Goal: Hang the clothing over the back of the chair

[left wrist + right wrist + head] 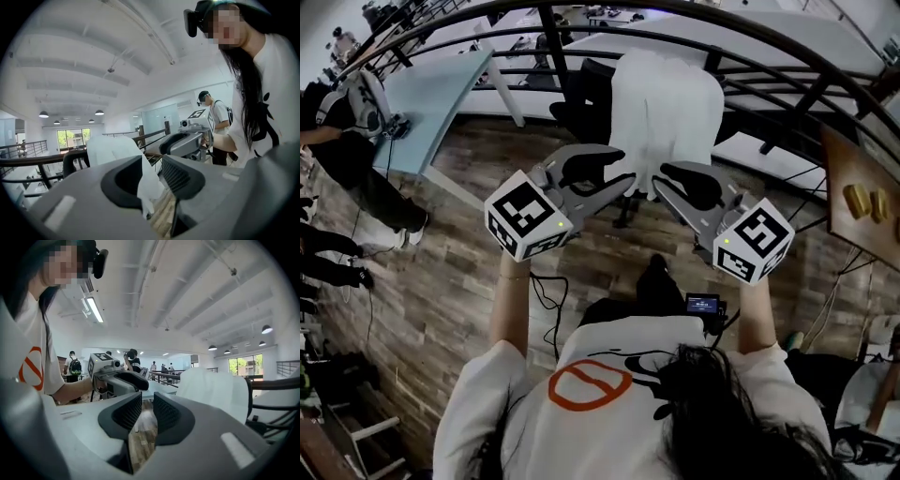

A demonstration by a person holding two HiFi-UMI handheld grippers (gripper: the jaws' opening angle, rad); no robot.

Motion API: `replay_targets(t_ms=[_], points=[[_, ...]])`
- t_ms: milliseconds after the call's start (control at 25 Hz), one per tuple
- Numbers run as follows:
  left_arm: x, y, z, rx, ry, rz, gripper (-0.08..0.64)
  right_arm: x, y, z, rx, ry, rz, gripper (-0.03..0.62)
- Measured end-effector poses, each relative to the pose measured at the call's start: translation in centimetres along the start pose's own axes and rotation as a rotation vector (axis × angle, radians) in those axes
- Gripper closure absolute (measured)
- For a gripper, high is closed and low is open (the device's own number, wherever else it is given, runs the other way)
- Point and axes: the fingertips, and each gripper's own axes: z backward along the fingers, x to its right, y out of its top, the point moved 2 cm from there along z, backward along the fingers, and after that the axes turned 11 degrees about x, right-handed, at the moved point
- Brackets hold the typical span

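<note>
clothing point(667, 108) draped over back of chair point(583, 94); railing point(769, 70) behind chair; table point(441, 89) left of chair; left gripper point(623, 176), right gripper point(660, 183) side by side before chair.

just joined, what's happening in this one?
A person with a gripper in each hand faces a black chair. A white garment is already draped over the chair's back. The left gripper has its jaws apart, and the garment's lower edge shows in the gap; whether it touches them I cannot tell. The right gripper is almost closed, with nothing in it. Both sit near the garment's hem, and neither looks clamped on it.
</note>
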Motion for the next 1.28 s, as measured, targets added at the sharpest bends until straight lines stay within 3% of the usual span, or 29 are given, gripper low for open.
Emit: replay_targets(t_ms=[160,440,800,960,1280], points=[[3.4,-2.8,0.3,0.0,0.006,0.051,0.314,-3.2,-2.1,2.2,-0.043,-0.059,-0.029,0.492],[9.0,-5.8,1.7,0.077,0.051,0.228,0.314,-7.2,-3.5,6.0,-0.055,-0.119,-0.067,0.494],[14.1,-6.1,1.9,0.052,0.123,0.279,0.314,-8.4,-4.9,9.7,-0.058,-0.158,-0.074,0.494],[18.1,-5.7,0.7,0.08,0.148,0.32,0.314,-9.7,-5.0,13.4,-0.058,-0.188,-0.078,0.492],[27.0,-5.9,-2.0,0.055,0.179,0.334,0.314,-12.4,-6.3,22.1,-0.05,-0.22,-0.112,0.492]])
